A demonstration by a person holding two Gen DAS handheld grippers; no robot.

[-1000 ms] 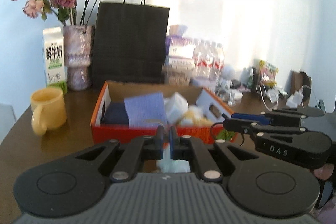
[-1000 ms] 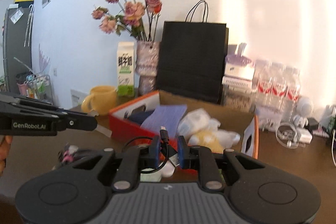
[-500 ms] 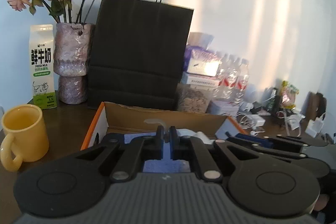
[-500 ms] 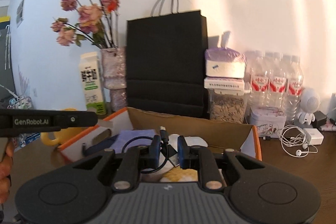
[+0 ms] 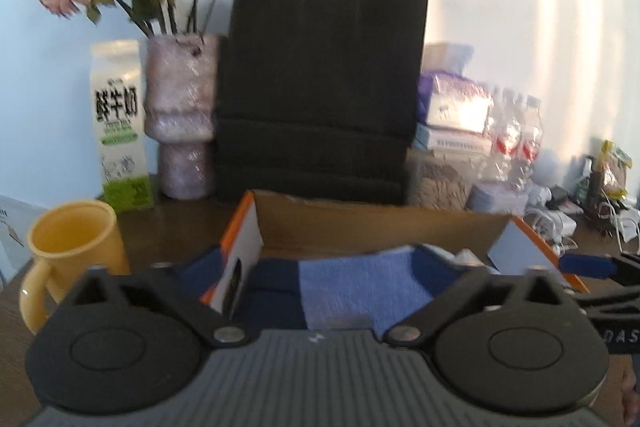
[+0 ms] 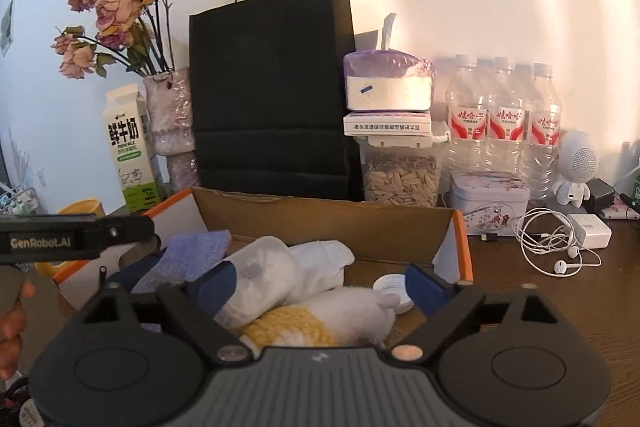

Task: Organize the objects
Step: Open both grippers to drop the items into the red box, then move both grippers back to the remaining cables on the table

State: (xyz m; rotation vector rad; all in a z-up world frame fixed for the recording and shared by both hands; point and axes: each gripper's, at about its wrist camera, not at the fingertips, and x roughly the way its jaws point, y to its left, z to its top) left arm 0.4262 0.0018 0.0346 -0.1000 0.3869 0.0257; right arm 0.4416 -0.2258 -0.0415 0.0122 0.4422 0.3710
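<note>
Newly spread jaws over perhaps-cardboard box (image 6: pixel 328 223)

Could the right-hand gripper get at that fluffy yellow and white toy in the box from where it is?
Probably yes. The right gripper is open, just above the yellow and white toy, and nothing covers the toy.
</note>
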